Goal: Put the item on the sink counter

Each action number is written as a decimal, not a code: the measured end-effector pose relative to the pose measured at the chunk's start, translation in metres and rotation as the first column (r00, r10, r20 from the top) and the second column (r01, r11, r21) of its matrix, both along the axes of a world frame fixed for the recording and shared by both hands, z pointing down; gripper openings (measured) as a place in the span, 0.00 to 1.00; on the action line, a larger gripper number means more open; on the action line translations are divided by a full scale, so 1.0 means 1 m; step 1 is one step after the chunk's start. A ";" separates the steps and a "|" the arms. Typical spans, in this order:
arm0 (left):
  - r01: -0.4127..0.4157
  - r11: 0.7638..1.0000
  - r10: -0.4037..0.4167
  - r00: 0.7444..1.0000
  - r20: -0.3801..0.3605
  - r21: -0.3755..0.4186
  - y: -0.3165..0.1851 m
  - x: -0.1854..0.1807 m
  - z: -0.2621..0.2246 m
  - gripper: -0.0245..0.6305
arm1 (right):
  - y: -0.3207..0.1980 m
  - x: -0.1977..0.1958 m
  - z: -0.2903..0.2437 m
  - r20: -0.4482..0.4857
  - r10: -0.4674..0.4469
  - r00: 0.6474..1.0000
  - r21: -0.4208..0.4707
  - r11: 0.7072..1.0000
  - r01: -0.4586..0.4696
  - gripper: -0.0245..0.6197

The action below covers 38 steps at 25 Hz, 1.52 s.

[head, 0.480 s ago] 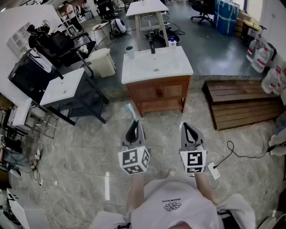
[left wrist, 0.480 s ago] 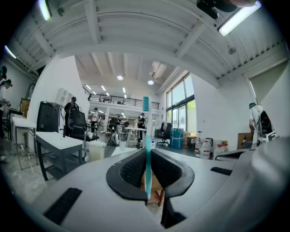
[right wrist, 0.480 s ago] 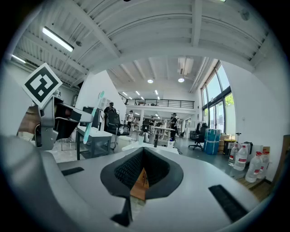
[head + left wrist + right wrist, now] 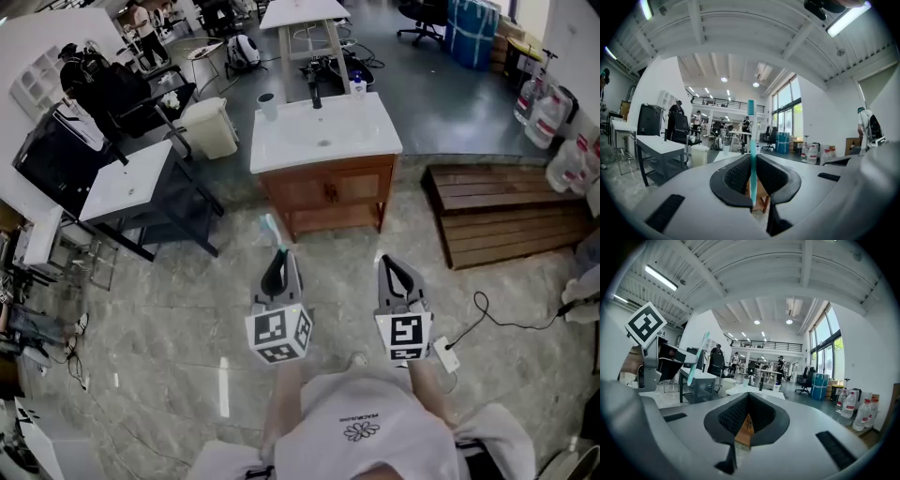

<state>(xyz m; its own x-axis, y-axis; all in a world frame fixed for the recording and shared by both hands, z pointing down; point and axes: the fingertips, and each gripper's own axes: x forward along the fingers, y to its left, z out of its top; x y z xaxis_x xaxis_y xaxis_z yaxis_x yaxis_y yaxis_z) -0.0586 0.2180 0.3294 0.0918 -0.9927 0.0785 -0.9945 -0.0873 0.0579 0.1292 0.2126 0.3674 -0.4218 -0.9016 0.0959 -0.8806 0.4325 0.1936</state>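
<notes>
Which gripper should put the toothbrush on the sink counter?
Left. The left gripper holds the toothbrush between its jaws; the right gripper is shut and empty. Both stand about equally short of the sink counter.

No words or numbers can be read: the small line of print above the flower emblem [image 4: 361, 432] on the person's white shirt [image 4: 328, 450] cannot be made out, and only black-and-white coded patterns are borne by the marker cubes [image 4: 279, 335].

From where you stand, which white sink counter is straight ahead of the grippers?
The white counter on the wooden cabinet. The black-framed counter stands off to the left, and the third counter lies farther back, beyond it.
</notes>
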 end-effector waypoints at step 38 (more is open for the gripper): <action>0.018 0.997 -0.019 1.000 0.017 0.072 -0.119 -0.027 0.016 0.11 | -0.114 -0.015 0.000 0.047 -0.059 0.997 0.083 0.995 0.055 0.05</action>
<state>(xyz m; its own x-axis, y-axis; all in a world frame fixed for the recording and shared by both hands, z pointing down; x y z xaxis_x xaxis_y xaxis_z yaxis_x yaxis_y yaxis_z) -0.0853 0.0986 0.3455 0.0726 -0.9973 0.0088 -0.9968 -0.0723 0.0343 0.1137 0.0983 0.3677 -0.4754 -0.8798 0.0005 -0.8642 0.4671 0.1871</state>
